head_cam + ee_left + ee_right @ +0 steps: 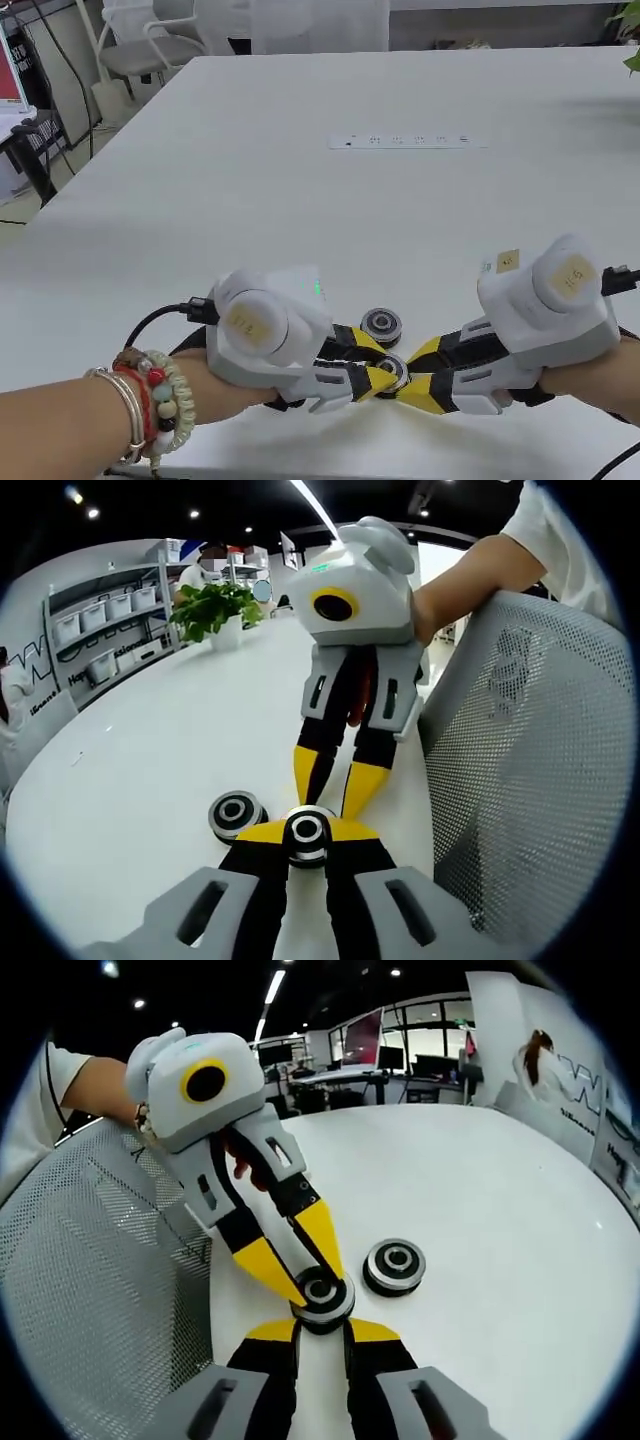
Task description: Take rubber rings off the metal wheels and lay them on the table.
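**Ring removal: first wheel in the grip, nothing off yet**

Working at the near edge of the white bench [300, 200]. Pinching one metal wheel [392, 370] from opposite sides with both tools at once.

- Holding with the left gripper [307, 830]: yellow-tipped fingers [262, 832] pressing in on either flank of the wheel, clamping it at mid-height.
- Meeting the same wheel head-on with the right gripper [322, 1332]: fingers narrowly parted, tips closing on the rim. Reading this as a pinch. Not resolving whether biting on the rubber alone or on the metal too.

Leaving the second wheel [381, 325] flat on the bench, just beside the gripped one on its far side, touching neither tool.

Progress, as a judgement:
- Counting zero rings laid down so far.
- Taking the dark outer band on the second wheel for its rubber ring [394, 1287], sitting in place and untouched.
- Seeing a similar dark band on the gripped wheel, so treating that ring as on too.
- Standing at the very start of the peel on wheel one.

Remaining:
- Working the ring off wheel one and laying it on the bench.
- Repeating in full for the second wheel.
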Available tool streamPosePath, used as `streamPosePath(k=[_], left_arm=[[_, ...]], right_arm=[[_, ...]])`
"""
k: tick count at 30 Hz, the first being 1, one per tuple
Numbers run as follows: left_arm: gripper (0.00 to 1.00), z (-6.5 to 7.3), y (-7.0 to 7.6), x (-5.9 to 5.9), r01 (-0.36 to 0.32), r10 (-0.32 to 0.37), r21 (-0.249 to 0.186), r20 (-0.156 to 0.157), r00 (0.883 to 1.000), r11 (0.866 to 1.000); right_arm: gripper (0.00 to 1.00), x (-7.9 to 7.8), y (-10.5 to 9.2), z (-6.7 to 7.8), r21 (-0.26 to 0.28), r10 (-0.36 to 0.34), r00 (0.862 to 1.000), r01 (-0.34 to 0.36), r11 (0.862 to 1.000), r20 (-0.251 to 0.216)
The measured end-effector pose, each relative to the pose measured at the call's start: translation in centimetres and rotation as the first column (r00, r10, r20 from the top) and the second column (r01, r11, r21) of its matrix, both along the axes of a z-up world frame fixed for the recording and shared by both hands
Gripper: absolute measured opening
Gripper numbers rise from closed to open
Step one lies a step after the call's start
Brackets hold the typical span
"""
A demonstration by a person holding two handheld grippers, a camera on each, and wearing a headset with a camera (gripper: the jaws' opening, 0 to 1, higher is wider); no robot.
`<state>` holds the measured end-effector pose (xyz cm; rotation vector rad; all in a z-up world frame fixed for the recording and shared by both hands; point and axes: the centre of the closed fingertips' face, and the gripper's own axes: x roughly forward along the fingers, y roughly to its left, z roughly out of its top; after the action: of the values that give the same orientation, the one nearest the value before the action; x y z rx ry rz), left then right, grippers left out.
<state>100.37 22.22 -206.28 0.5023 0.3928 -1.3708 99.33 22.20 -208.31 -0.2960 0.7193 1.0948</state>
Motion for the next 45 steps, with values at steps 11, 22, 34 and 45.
streamPosePath(k=[11,22,34,45], left_arm=[[0.08,0.0,0.1,0.1,-0.011,0.011,-0.024,-0.011,1.0,1.0],[0.08,0.0,0.2,0.1,-0.004,0.004,-0.023,0.003,1.0,1.0],[0.09,-0.1,0.1,0.1,-0.012,0.012,-0.031,-0.007,1.0,0.999],[0.09,-0.1,0.2,0.2,-0.024,0.023,-0.035,-0.012,1.0,0.999]], right_arm=[[0.0,-0.4,-0.3,-0.2,-0.022,0.02,1.0,-0.021,1.0,-0.016],[0.21,0.3,-0.1,-0.1,-0.004,-0.054,0.998,0.054,0.999,-0.036],[0.09,0.1,-0.4,-0.3,-0.074,0.028,1.0,-0.027,0.997,0.011],[0.0,0.7,-0.4,0.0,-0.106,0.016,0.999,-0.011,0.994,0.051]])
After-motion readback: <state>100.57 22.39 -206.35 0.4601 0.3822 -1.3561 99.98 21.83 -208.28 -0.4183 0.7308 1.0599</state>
